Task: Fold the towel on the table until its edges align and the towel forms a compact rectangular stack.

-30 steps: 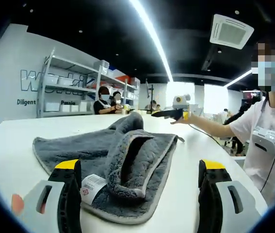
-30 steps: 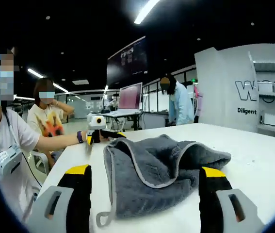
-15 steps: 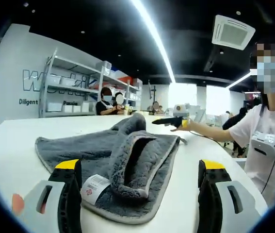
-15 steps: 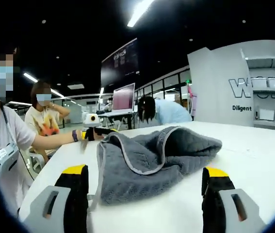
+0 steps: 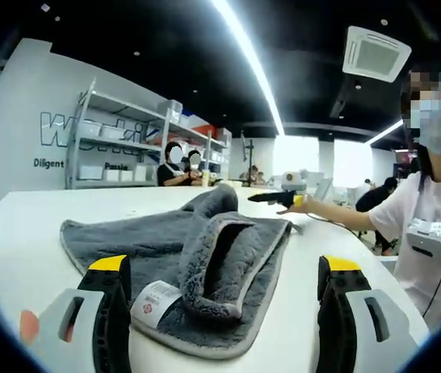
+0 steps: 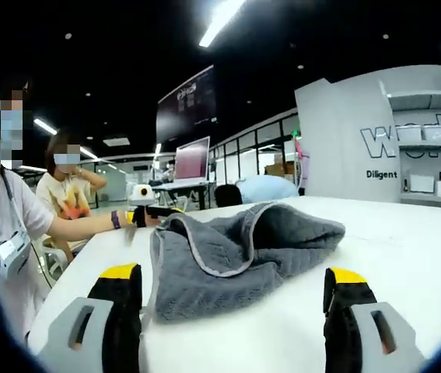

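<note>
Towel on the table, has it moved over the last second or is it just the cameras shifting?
Cannot tell. The towel keeps its crumpled shape on the table, but the shelves shift too, so the camera moved.

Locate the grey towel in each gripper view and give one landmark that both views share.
Left gripper view: the crumpled grey terry towel lies centre, on the white table, between the gripper's jaws.
Right gripper view: the towel lies centre, bunched, ahead of the jaws.
Shared landmark: the white wall lettering.
</note>
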### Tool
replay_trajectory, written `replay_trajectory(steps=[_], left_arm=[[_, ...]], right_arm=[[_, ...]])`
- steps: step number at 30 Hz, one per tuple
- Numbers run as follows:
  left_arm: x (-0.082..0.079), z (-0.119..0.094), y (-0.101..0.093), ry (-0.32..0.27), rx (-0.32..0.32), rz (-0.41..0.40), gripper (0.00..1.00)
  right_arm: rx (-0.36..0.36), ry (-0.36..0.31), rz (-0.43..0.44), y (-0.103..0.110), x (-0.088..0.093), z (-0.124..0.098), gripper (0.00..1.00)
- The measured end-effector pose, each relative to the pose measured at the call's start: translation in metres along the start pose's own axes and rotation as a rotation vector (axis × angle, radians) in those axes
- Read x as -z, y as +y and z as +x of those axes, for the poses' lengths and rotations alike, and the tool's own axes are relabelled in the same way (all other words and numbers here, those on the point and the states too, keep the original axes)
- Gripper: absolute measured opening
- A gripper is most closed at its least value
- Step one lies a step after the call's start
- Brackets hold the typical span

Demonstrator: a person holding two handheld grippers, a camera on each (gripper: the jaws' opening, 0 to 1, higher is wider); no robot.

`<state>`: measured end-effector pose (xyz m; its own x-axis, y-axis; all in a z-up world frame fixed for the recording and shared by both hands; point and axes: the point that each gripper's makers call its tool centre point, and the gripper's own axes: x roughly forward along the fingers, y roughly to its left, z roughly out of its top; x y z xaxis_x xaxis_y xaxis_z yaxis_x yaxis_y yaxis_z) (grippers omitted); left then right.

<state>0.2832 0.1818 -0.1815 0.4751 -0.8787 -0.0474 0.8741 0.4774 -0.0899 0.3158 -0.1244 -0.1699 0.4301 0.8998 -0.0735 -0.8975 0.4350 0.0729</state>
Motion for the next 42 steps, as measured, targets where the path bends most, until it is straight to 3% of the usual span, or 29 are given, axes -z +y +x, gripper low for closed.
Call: replay_trajectory(steps=[3,11,17,42], left_arm=[[-0.001,0.000,0.001,-0.011,-0.004,-0.003,0.99],[0.002,0.001,0.003,-0.002,-0.016,0.002,0.99],[0.004,0.000,0.003,0.002,-0.021,0.006,0.98],[-0.001,-0.002,0.008,0.011,-0.042,0.021,0.99]], right_arm=[[-0.011,0.010,0.031,0.002,0.007,0.002,0.99],[0.001,0.018,0.012,0.002,0.012,0.001,0.99],[0.010,-0.008,0.023,0.000,0.006,-0.002,0.99],[0.021,0.015,0.016,-0.001,0.004,0.005,0.99]])
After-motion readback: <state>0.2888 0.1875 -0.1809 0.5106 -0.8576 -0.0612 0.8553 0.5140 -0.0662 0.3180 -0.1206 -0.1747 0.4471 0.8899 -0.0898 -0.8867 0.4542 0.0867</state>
